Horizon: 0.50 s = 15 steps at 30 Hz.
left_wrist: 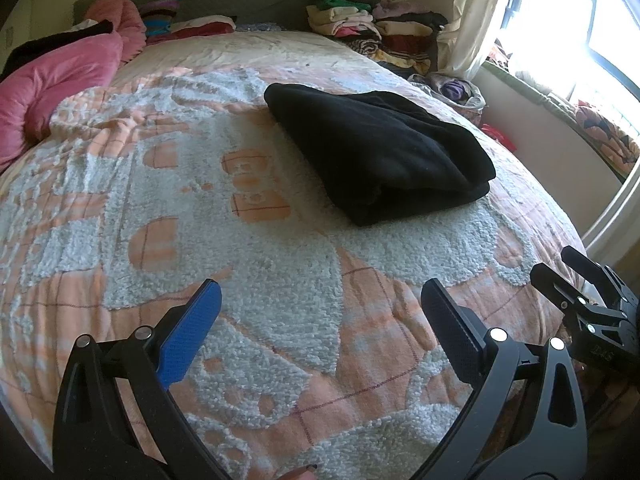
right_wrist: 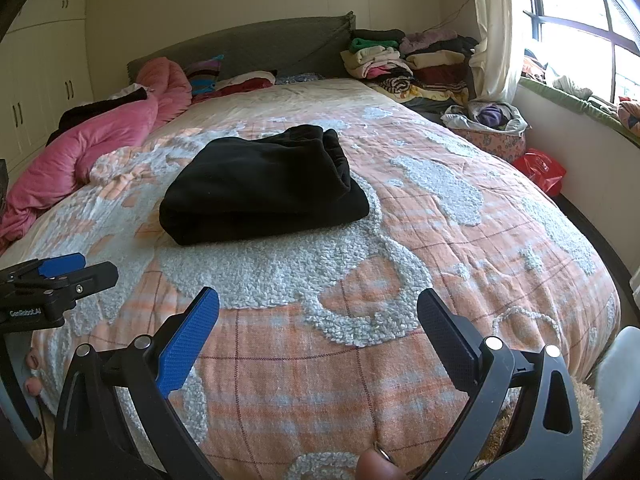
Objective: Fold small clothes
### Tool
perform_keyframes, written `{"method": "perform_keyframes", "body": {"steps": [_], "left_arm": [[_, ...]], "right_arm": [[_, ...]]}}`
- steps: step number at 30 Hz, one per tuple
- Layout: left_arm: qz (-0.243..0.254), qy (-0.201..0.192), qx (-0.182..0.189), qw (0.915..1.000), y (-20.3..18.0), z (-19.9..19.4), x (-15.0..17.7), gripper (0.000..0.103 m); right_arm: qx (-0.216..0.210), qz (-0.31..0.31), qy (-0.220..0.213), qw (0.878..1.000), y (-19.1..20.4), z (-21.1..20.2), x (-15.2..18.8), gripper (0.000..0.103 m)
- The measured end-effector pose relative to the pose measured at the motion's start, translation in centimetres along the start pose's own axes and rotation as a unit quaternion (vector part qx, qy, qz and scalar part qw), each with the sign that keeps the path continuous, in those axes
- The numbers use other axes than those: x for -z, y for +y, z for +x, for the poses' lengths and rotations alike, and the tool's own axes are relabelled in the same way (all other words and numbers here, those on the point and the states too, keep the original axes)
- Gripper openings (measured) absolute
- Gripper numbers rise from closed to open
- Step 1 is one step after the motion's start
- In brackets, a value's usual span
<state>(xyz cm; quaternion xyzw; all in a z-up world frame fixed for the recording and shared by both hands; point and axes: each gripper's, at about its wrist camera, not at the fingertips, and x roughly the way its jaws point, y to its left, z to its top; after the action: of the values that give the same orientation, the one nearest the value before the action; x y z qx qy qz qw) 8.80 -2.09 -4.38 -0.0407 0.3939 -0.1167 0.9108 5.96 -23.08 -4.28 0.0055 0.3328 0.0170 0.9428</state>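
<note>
Black garment point(left_wrist: 376, 152): lies folded into a thick, compact bundle on the bedspread point(left_wrist: 280, 280), in the middle of the bed; layered edges face the foot of the bed, nothing touching it
Left tongs point(left_wrist: 320, 312): spread wide apart, gripping nothing, held over the bedspread on the foot side of the black garment, well apart from it
Right tongs point(right_wrist: 318, 318): likewise wide apart and empty, over the bedspread on the foot side of the black garment, beside the left tongs
Task stage: judging by the neat bundle, this piece looks finished; likely next is moving it off or fetching another
Stacked clothes point(right_wrist: 404, 60): piled at the head of the bed on the window side, far beyond the black garment
Pink quilt point(right_wrist: 92, 140): bunched along the wardrobe side, away from the black garment
Risk, unfolding: pinching only the top layer would peel the bundle open; thick fabric needs both tongs under the whole stack
Risk, snagging: a low approach could catch the looped pile of the bedspread and drag it along with the garment
Risk, slipping: one-sided lifting would let the heavy bundle sag and slide out
</note>
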Motion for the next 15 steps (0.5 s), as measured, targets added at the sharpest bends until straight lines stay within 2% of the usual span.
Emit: {"method": "perform_keyframes", "body": {"steps": [15], "left_arm": [[0.004, 0.007, -0.006, 0.9999, -0.12, 0.22, 0.06, 0.094]], "right_arm": [[-0.002, 0.001, 0.001, 1.0, 0.17, 0.07, 0.1, 0.099]]}}
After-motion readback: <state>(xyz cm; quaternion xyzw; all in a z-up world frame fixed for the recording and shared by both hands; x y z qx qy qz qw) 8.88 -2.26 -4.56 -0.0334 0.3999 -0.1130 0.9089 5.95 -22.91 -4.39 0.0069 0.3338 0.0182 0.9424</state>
